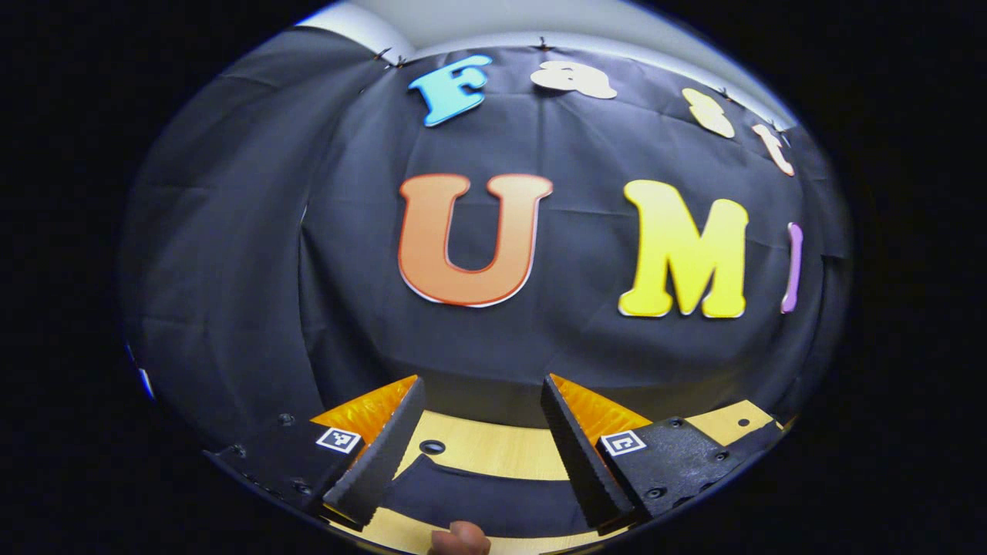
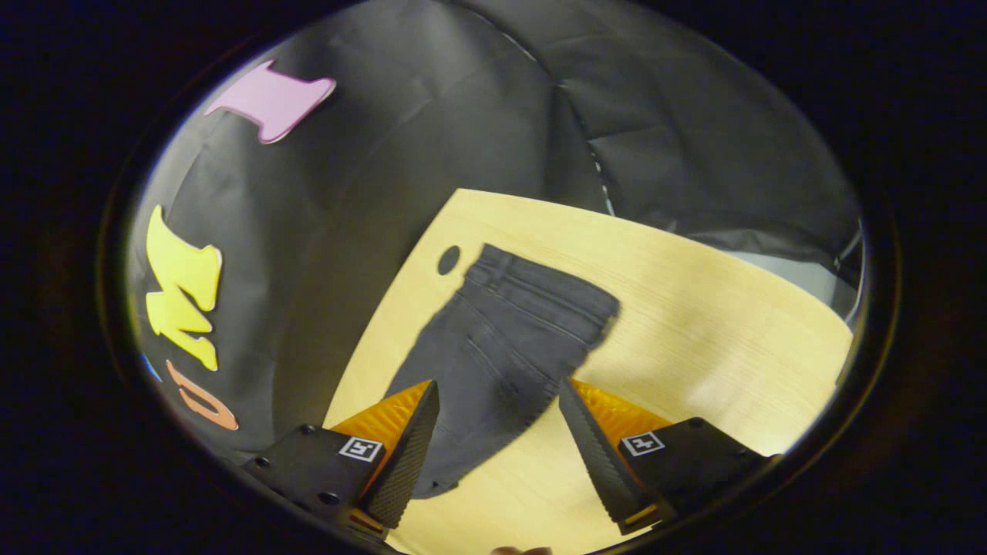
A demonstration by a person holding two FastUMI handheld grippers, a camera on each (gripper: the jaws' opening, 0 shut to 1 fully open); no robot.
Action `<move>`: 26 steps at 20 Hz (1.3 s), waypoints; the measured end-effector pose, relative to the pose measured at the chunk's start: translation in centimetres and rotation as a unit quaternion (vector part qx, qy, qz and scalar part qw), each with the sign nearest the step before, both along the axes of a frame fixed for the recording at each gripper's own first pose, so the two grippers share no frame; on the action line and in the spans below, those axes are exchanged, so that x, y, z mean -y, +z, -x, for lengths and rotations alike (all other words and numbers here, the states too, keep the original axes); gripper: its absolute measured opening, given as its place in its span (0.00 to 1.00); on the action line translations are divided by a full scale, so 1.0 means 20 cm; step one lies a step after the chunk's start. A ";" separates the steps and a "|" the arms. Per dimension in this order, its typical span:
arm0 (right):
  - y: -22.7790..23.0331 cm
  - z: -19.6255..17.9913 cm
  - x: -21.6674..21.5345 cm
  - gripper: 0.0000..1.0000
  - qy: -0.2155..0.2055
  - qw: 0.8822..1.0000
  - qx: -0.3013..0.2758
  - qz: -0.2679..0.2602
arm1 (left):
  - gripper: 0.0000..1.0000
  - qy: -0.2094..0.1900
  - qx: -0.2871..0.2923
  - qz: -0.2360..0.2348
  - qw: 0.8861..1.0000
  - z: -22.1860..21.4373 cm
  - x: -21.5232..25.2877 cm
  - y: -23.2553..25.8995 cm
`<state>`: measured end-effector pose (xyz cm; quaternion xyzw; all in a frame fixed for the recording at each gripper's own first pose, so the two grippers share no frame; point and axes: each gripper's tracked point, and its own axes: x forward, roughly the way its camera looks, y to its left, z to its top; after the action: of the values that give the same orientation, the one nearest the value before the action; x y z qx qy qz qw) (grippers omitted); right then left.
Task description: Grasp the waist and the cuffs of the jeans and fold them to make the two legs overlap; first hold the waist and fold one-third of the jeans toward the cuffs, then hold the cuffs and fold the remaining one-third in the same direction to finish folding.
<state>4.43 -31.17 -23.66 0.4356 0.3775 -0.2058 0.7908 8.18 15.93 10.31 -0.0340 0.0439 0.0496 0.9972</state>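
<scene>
Because the jeans point(image 2: 505, 339) are dark, heavy denim, I expect them to be limp but weighty: they will sag from any single pinch and drag on the wood, so I judge the stiff, seamed waist point(image 2: 532, 281), taken near its corners, to be the surest hold, and later the cuffs, which I cannot see from here. In the right gripper view they lie flat on the pale wooden table point(image 2: 694, 324), centre of the frame, waistband toward the upper middle beside a small round hole point(image 2: 449, 260), the legs running down to the lower left behind my finger. My right gripper point(image 2: 497, 420) hangs above them, spread wide, pinching nothing. In the left gripper view my left gripper point(image 1: 482, 420) is likewise spread and empty at the bottom of the frame, with a dark edge of the cloth on the table point(image 1: 493, 451) between the ribbed, wedge-shaped fingers. The tabletop looks smooth, with fine grain, so the denim should slide.
</scene>
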 end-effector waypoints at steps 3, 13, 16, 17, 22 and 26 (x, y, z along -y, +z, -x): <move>-0.07 0.09 -0.01 0.96 -0.023 0.999 -0.006 -0.023 | 0.97 -0.011 0.017 -0.035 0.999 0.02 0.02 0.04; -0.20 -0.10 -0.15 0.89 -0.062 0.995 0.016 -0.075 | 0.97 -0.061 0.008 -0.031 0.998 0.33 0.29 0.03; -0.22 -0.19 -0.18 0.87 -0.094 0.991 0.033 -0.094 | 0.97 -0.063 0.007 -0.028 0.998 0.34 0.28 0.05; -0.25 -0.20 -0.17 0.86 -0.105 0.990 0.027 -0.091 | 0.97 -0.062 0.003 -0.025 0.998 0.35 0.28 0.05; -0.32 -0.19 -0.13 0.18 -0.129 0.989 0.020 -0.071 | 0.97 -0.047 -0.006 -0.018 0.999 0.39 0.24 0.05; -0.32 -0.19 -0.13 0.00 -0.100 0.995 0.005 -0.022 | 0.97 -0.041 0.000 -0.017 0.999 0.41 0.20 0.06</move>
<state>8.18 -28.50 -30.07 0.4892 0.3329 -0.2734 0.7584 0.01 11.99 11.59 -0.0147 0.0446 0.0090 0.9989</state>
